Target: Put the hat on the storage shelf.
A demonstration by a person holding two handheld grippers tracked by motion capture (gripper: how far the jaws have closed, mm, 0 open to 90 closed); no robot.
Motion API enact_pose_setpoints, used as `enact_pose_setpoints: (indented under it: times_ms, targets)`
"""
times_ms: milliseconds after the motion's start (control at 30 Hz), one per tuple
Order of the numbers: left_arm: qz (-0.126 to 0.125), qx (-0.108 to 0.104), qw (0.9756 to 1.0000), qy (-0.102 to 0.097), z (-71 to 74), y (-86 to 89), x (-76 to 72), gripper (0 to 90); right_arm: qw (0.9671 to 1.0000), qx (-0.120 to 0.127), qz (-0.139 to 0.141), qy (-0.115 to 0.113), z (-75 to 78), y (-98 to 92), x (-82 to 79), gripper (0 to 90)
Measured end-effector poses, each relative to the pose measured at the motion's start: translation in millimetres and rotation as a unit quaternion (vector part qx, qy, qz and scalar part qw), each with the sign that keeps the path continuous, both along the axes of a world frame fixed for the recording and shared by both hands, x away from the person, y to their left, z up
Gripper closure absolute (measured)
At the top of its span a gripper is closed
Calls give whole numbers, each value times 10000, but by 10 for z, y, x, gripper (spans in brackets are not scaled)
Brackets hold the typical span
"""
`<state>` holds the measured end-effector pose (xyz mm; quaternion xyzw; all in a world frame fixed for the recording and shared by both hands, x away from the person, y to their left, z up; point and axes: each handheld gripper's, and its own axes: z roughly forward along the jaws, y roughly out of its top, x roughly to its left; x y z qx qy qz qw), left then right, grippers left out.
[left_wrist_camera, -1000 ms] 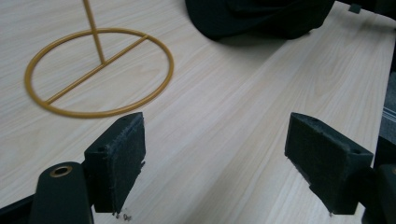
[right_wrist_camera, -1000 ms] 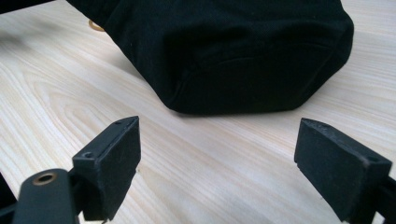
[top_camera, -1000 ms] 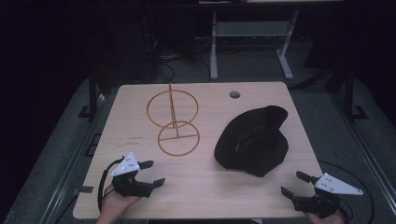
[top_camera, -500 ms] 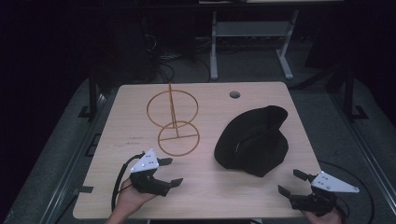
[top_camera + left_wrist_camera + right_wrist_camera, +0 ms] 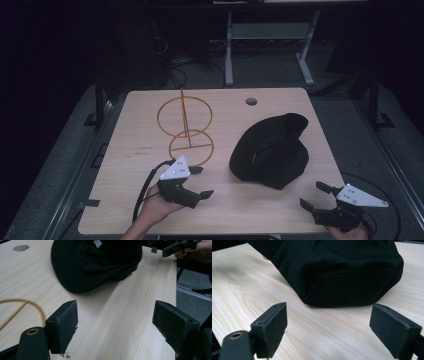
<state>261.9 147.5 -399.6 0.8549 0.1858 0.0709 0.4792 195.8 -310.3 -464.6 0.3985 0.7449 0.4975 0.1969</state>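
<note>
A black hat lies crumpled on the right half of the wooden table. A gold wire stand with two rings stands left of centre. My left gripper hovers just in front of the stand's base, open and pointing right toward the hat, a clear gap away. In the left gripper view its jaws frame bare wood, with the hat ahead and the stand's ring at left. My right gripper is open at the front right corner. Its view faces the hat close ahead.
A round cable hole sits near the table's far edge. Bare wood stretches between both grippers along the front. Dark floor, cables and a white desk frame lie beyond the table. The right gripper shows far off in the left gripper view.
My left gripper has moved right and forward from the front left corner to the stand's base, turning toward the hat. The right gripper edged slightly left. Both stay open.
</note>
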Motion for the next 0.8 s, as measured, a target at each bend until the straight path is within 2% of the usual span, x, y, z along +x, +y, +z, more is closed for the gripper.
enact_pose_setpoints:
  times_ms: [67,267,400,800]
  targets:
    - [-74,78,9999,-52,21,-72,10,198,10000,7,19,8,-7,3,6,141]
    - [-273,63,9995,-110,65,-260,26,203,10000,-44,67,5,-6,10,-1,141]
    - [-408,163,9990,-126,51,-416,51,205,10000,-15,68,31,-12,5,1,141]
    - [-717,175,9972,-130,16,-812,139,229,10000,-15,49,-10,-1,-31,-24,141]
